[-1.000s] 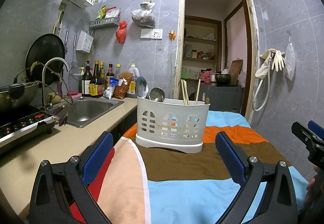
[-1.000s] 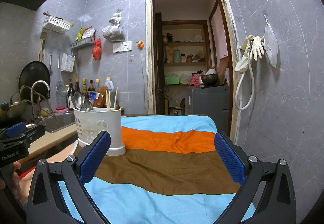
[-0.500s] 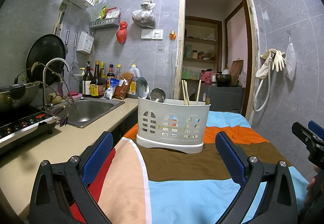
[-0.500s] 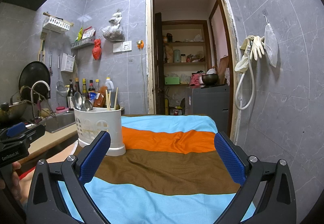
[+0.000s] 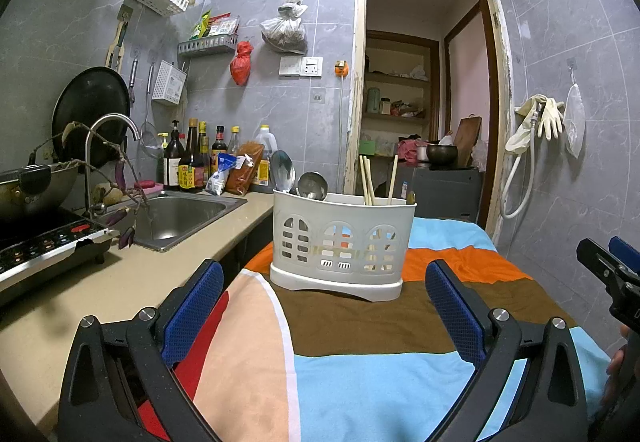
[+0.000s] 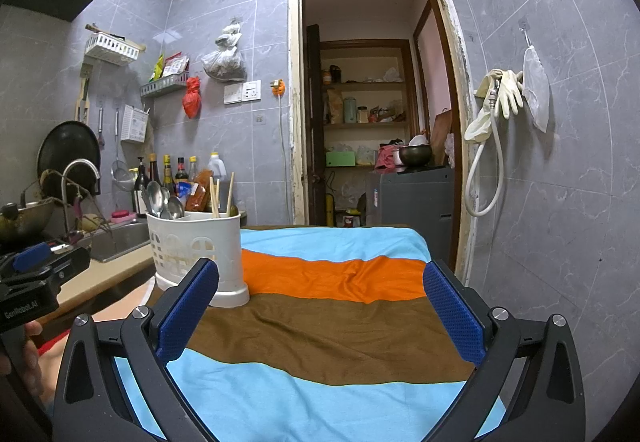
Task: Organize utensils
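Observation:
A white plastic utensil caddy [image 5: 342, 242] stands upright on a striped cloth [image 5: 360, 322]; the right wrist view shows the caddy [image 6: 200, 246] at the left. Metal spoons [image 5: 296, 176] stick out of its left compartment and wooden chopsticks [image 5: 370, 178] out of the right one. My left gripper [image 5: 324, 306] hovers open a short way in front of the caddy, nothing between its blue pads. My right gripper [image 6: 320, 308] is open and empty over the cloth [image 6: 340, 322], to the right of the caddy.
A beige counter [image 5: 120, 282] runs along the left with a steel sink [image 5: 180, 210], a tap [image 5: 108, 146], sauce bottles [image 5: 192, 162] and a stove [image 5: 44, 242]. An open doorway [image 6: 372, 102] lies behind the table. A tiled wall [image 6: 560, 202] with a hanging hose closes the right side.

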Motion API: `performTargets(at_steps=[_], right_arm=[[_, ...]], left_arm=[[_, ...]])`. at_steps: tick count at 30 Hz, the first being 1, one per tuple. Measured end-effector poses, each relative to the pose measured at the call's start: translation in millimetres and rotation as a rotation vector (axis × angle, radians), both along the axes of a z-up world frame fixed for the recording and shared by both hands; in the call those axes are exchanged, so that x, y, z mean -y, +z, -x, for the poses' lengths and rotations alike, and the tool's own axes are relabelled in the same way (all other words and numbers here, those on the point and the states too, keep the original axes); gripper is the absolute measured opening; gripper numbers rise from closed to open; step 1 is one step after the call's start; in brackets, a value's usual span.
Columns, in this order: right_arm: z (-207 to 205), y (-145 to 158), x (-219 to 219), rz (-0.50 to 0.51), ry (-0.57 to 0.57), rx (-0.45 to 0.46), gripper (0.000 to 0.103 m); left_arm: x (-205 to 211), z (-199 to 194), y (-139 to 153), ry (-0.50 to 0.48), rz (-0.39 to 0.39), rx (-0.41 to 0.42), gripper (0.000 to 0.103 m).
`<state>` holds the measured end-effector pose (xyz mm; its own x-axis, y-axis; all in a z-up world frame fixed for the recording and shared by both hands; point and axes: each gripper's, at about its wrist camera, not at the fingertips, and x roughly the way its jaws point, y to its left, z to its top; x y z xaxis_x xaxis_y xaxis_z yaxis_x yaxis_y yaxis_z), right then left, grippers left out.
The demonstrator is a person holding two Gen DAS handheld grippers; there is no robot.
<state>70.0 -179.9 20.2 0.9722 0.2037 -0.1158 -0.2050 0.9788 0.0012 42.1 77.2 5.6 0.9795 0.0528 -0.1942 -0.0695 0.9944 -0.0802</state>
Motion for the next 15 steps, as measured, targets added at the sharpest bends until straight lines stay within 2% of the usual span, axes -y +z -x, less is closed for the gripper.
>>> performTargets(at_steps=[10,15], right_arm=[[0.5,0.1,-0.4,0.0,0.0,0.0,0.103],[0.4,0.1,-0.5,0.0,0.0,-0.001,0.103]], left_arm=[[-3.6,0.8,0.7,-0.012,0.009,-0.02,0.099],[1.6,-0.3,0.3,0.012,-0.027,-0.03,0.099]])
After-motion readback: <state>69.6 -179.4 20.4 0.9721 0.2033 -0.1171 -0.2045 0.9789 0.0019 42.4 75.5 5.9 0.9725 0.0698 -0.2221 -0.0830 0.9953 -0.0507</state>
